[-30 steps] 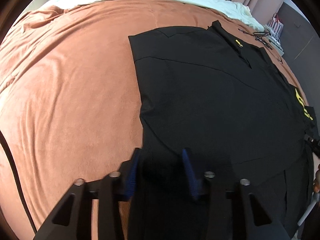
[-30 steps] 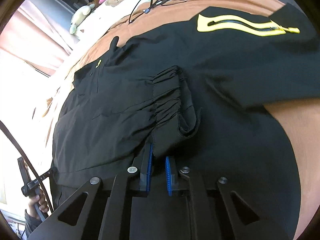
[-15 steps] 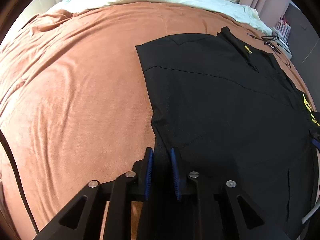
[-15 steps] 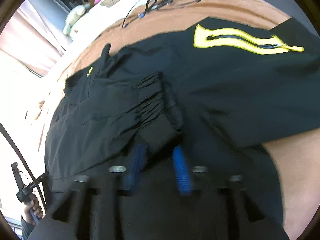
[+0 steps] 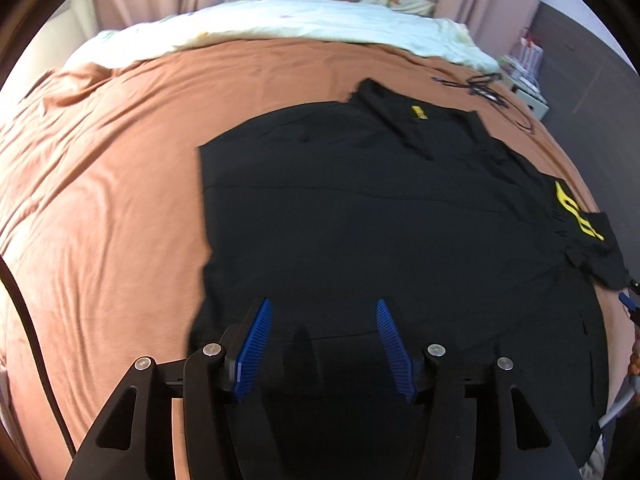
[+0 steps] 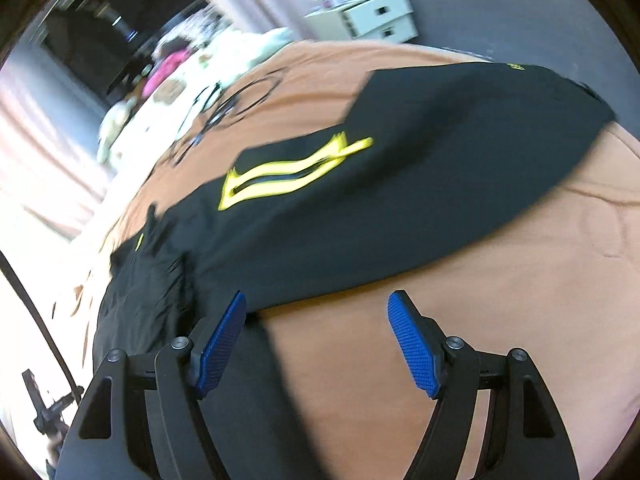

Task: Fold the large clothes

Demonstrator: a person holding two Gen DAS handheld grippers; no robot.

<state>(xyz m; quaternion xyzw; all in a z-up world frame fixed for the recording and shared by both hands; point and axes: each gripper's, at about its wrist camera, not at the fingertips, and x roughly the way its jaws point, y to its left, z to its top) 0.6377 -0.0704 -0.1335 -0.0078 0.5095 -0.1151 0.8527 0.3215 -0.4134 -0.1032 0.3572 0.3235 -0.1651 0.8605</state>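
Note:
A large black jacket (image 5: 380, 216) with yellow markings lies spread on a rust-brown bedspread (image 5: 112, 200). My left gripper (image 5: 324, 316) is open and empty, just above the jacket's near hem. In the right wrist view the jacket's sleeve with a yellow wavy zip (image 6: 288, 172) stretches out to the right. My right gripper (image 6: 316, 312) is open and empty, over the bedspread (image 6: 500, 300) just below the sleeve's edge. A gathered cuff (image 6: 160, 280) lies folded on the body at the left.
A white quilt (image 5: 320, 28) and soft toys lie at the bed's head. Black cables (image 5: 480, 88) lie on the bedspread beyond the collar. A white drawer unit (image 6: 372, 16) stands past the bed. The bedspread is bare left of the jacket.
Both grippers were shut on jacket fabric and have opened and let go. The left drew back from the hem's left edge. The right swung right, off the cuff toward the outstretched sleeve.

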